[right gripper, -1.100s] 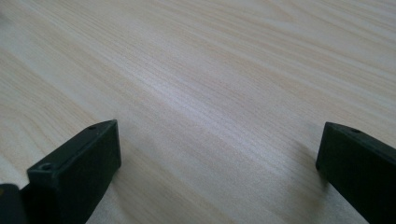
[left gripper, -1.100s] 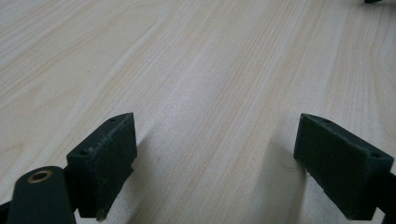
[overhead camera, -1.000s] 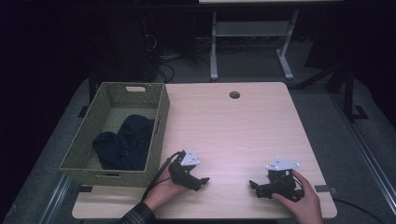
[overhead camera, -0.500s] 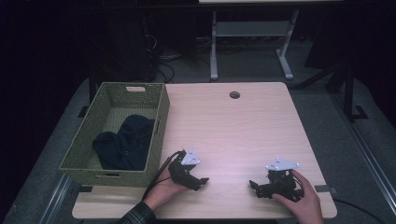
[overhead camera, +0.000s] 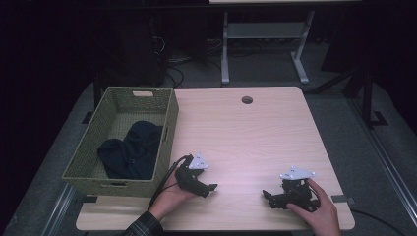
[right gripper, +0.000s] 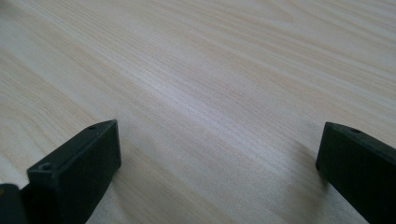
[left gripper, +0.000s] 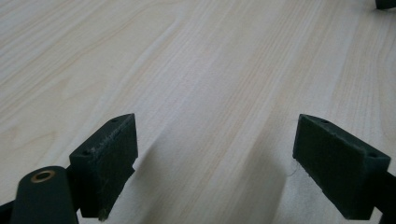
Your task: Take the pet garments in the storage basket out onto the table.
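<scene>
The left gripper (overhead camera: 210, 188), a black two-jaw tool with a grey three-cornered plate on top, rests low on the pale wooden table (overhead camera: 255, 137) near its front edge, held from below by the person's left hand (overhead camera: 172, 192). Its jaws stand spread wide with bare wood between them, as the left gripper view shows, so it grips nothing. Just to its left stands the green woven rectangular basket (overhead camera: 167, 115), and inside it lies the dark, crumpled cloth (overhead camera: 130, 150), bunched toward the basket's near right corner. The cloth is on the far side of the basket wall from this gripper, near but not touching.

The right gripper (overhead camera: 268, 195), of the same make, sits well apart from the basket toward the table's front right, in the person's right hand (overhead camera: 317, 206). Its jaws are likewise spread, empty over bare wood.

Judging from this, the cloth is either already put away or not yet taken out; neither tool is engaged with it.
</scene>
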